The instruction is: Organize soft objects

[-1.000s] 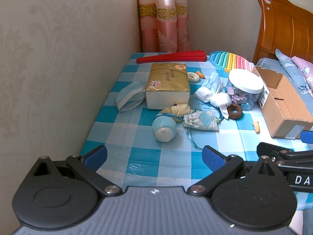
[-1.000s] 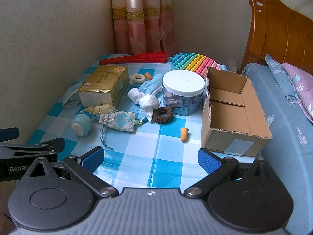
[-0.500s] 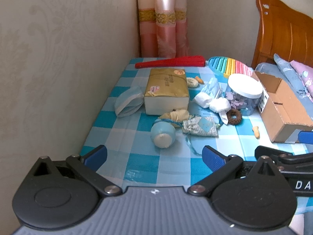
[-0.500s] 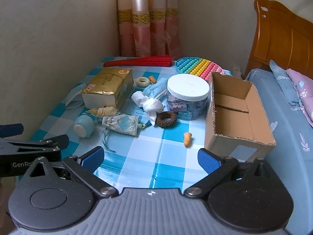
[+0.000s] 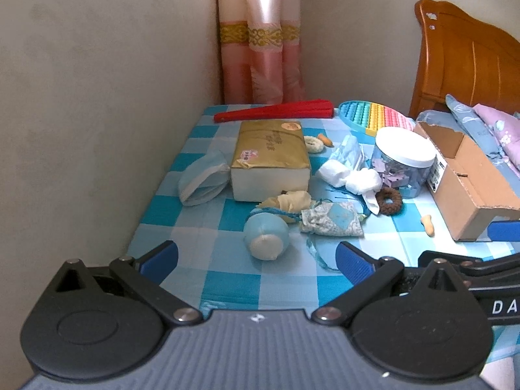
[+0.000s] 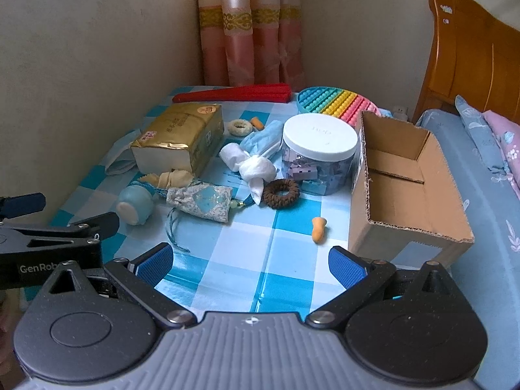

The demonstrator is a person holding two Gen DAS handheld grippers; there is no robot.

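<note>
A glossy checked plastic cloth covers the table ahead of both grippers. The tissue pack wears shiny gold film. To the right, the box is matt corrugated cardboard; the jar is clear plastic under a smooth white lid. The sachet looks woven.

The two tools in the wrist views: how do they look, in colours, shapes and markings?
Each tool, left and right, has a ribbed grey body, two round black discs, black linkage bars with silver pivots, and blue textured pads. White letters read "GenRob" and "DA".
</note>
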